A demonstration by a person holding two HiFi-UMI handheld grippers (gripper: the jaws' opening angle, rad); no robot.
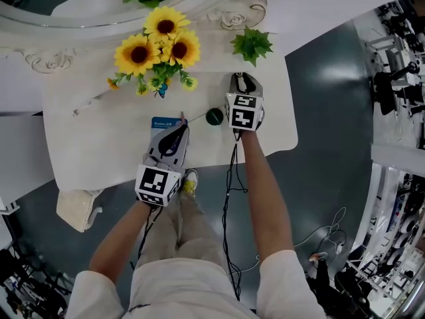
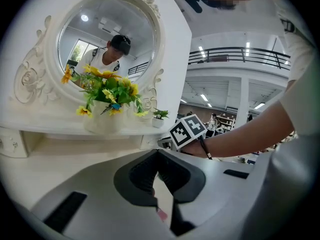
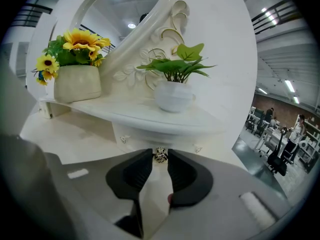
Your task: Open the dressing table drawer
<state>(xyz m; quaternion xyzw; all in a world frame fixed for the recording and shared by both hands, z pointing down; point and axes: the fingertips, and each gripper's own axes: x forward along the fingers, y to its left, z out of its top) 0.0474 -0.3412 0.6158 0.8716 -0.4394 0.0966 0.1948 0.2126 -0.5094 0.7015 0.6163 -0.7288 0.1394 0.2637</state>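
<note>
Your right tool is part closed on the drawer knob; the drawer looks shut under the plant shelf, so I judge the grip set for a pull. Your left tool is shut, empty, idle over the white counter. Grey floor, open hall beyond

- The sunflowers stand left of the small plant on the shelf, mirror behind.
- The drawer knob sits under the plant, between my right gripper's jaws.
- My left gripper is left of it, over the surface.
</note>
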